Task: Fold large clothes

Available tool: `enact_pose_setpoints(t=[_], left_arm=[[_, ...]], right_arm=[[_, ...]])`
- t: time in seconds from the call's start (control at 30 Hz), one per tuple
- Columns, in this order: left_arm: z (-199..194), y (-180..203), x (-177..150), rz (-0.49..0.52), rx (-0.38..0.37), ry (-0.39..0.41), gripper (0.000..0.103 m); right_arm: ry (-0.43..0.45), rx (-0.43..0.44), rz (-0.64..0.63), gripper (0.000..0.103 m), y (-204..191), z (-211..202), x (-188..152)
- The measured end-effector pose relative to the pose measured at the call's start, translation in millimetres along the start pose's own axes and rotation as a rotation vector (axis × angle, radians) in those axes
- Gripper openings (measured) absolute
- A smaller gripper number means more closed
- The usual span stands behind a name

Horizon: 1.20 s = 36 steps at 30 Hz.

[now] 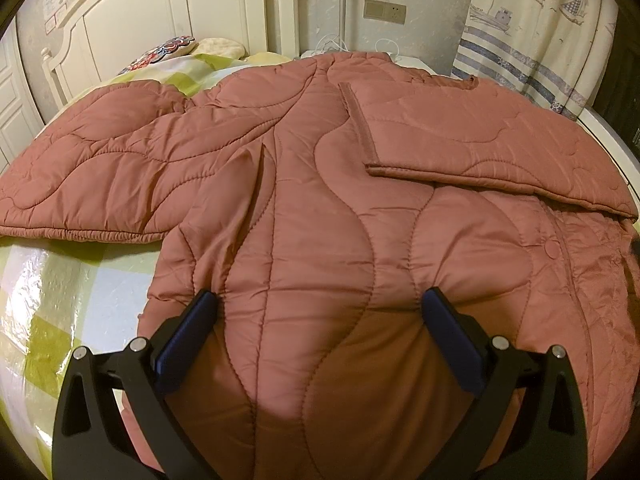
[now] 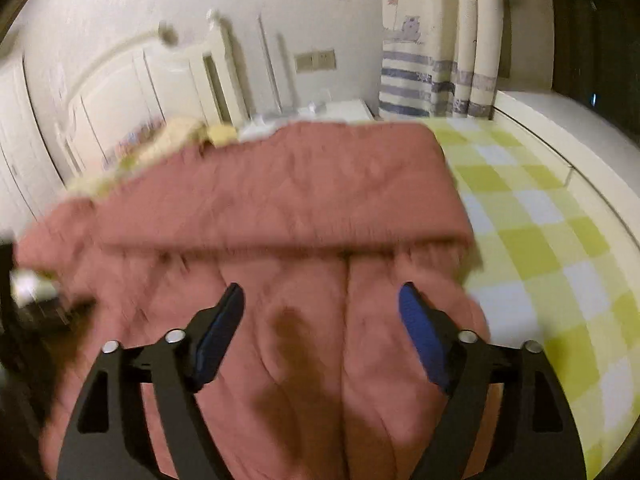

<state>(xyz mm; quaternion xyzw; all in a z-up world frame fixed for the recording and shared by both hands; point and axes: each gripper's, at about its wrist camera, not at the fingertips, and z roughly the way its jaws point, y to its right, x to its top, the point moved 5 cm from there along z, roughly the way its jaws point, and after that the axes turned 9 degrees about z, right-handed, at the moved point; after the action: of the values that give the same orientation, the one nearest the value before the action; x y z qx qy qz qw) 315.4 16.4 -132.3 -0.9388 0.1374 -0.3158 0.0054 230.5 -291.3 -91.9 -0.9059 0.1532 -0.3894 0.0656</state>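
Note:
A dusty-pink quilted jacket (image 1: 320, 200) lies spread flat on the bed. One sleeve (image 1: 480, 152) is folded across its body on the right, and the other sleeve (image 1: 100, 176) stretches out to the left. My left gripper (image 1: 320, 296) is open wide, and its blue fingertips (image 1: 206, 300) dent the padded hem with fabric bulging between them. The right wrist view is blurred. There my right gripper (image 2: 320, 300) stands open just above the jacket (image 2: 280, 200), with nothing clamped between its pads.
A green and white checked sheet (image 2: 540, 240) covers the bed. A white headboard (image 1: 140, 12) and pillows (image 1: 168, 50) are at the far left. A striped curtain (image 1: 540, 32) hangs at the far right above a white ledge (image 2: 560, 128). A white bedside table (image 2: 344, 110) stands behind the jacket.

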Motion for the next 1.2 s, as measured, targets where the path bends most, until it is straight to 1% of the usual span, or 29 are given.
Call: enact_pose_setpoints(t=[0.03, 0.1, 0.2, 0.23, 0.27, 0.3, 0.37, 0.4, 0.47, 0.53, 0.6, 0.63, 0.67, 0.7, 0.73, 0.77, 0.8, 0.83, 0.9, 0.93, 0.97, 1.0, 1.03, 1.07, 1.1, 1.13, 1.17, 1.2], left_arm=[[0, 0, -1, 0.002, -0.001, 0.0, 0.101], [-3, 0, -6, 0.004, -0.002, -0.003, 0.101], [-7, -1, -10, -0.006, -0.005, 0.001, 0.101], [-7, -1, -11, -0.008, -0.005, 0.002, 0.101], [-6, -1, -10, -0.008, -0.006, 0.0, 0.101], [-6, 0, -10, -0.007, -0.004, -0.002, 0.101], [-6, 1, -9, -0.005, -0.001, -0.002, 0.101], [-6, 1, -9, -0.006, -0.003, -0.002, 0.101], [-6, 2, -8, -0.006, -0.003, -0.002, 0.101], [-5, 2, -8, -0.006, -0.002, -0.003, 0.101], [-6, 2, -8, -0.006, -0.003, -0.003, 0.101], [-5, 2, -8, -0.005, -0.002, -0.003, 0.101], [-5, 2, -8, -0.006, -0.003, -0.003, 0.101], [-5, 2, -8, -0.006, -0.004, -0.003, 0.101], [-5, 1, -7, -0.007, -0.005, -0.004, 0.101], [-5, 2, -7, -0.007, -0.004, -0.006, 0.101], [-4, 2, -7, -0.006, -0.001, -0.009, 0.101], [-4, 2, -7, -0.006, 0.001, -0.011, 0.101], [-4, 1, -7, -0.004, -0.003, -0.015, 0.101], [-4, 1, -7, -0.001, -0.008, -0.017, 0.101], [-5, 0, -6, 0.003, -0.025, -0.015, 0.101], [-8, -2, -7, -0.003, -0.054, -0.004, 0.101], [-16, -9, -8, -0.043, -0.13, 0.034, 0.1], [-24, -18, -9, -0.094, -0.183, 0.069, 0.097], [-34, -33, -12, -0.175, -0.241, 0.117, 0.097], [-48, -61, -20, -0.308, -0.308, 0.186, 0.097], [-55, -83, -27, -0.4, -0.33, 0.222, 0.098], [-61, -108, -34, -0.492, -0.334, 0.252, 0.098]], right_arm=[[-0.042, -0.001, -0.018, 0.078, 1, 3, -6], [-0.036, -0.016, -0.018, 0.078, 0, 2, -7], [-0.072, -0.038, 0.021, 0.078, 5, 8, -11], [-0.072, -0.048, 0.028, 0.078, 6, 8, -10], [-0.065, -0.062, 0.024, 0.078, 3, 7, -7], [-0.043, -0.058, 0.011, 0.078, -5, 6, -3], [0.008, -0.002, -0.033, 0.078, -28, -2, 11], [0.03, 0.008, -0.068, 0.078, -41, -9, 15], [0.086, -0.021, -0.173, 0.078, -73, -12, 30], [0.093, -0.026, -0.215, 0.08, -91, -3, 44], [0.06, -0.035, -0.218, 0.082, -96, 16, 58], [0.033, -0.092, -0.201, 0.084, -87, 36, 66], [-0.003, -0.128, -0.184, 0.087, -79, 49, 66], [-0.077, -0.15, -0.158, 0.087, -68, 68, 62], [-0.173, -0.155, -0.123, 0.088, -55, 89, 53], [-0.173, -0.135, -0.091, 0.088, -47, 94, 47], [-0.133, -0.111, -0.082, 0.088, -45, 89, 46], [-0.119, -0.103, -0.08, 0.088, -44, 82, 45], [-0.042, -0.129, -0.066, 0.088, -44, 56, 46], [0.019, -0.106, -0.062, 0.089, -47, 39, 46], [0.052, -0.075, -0.067, 0.089, -50, 28, 43], [0.059, -0.053, -0.079, 0.09, -53, 23, 38], [0.033, -0.035, -0.117, 0.092, -57, 26, 29], [0.002, -0.046, -0.148, 0.092, -58, 34, 21], [-0.046, -0.072, -0.165, 0.092, -54, 45, 13], [-0.086, -0.083, -0.155, 0.091, -52, 53, 11], [-0.092, -0.083, -0.127, 0.091, -48, 54, 14], [-0.071, -0.083, -0.1, 0.091, -43, 52, 18]])
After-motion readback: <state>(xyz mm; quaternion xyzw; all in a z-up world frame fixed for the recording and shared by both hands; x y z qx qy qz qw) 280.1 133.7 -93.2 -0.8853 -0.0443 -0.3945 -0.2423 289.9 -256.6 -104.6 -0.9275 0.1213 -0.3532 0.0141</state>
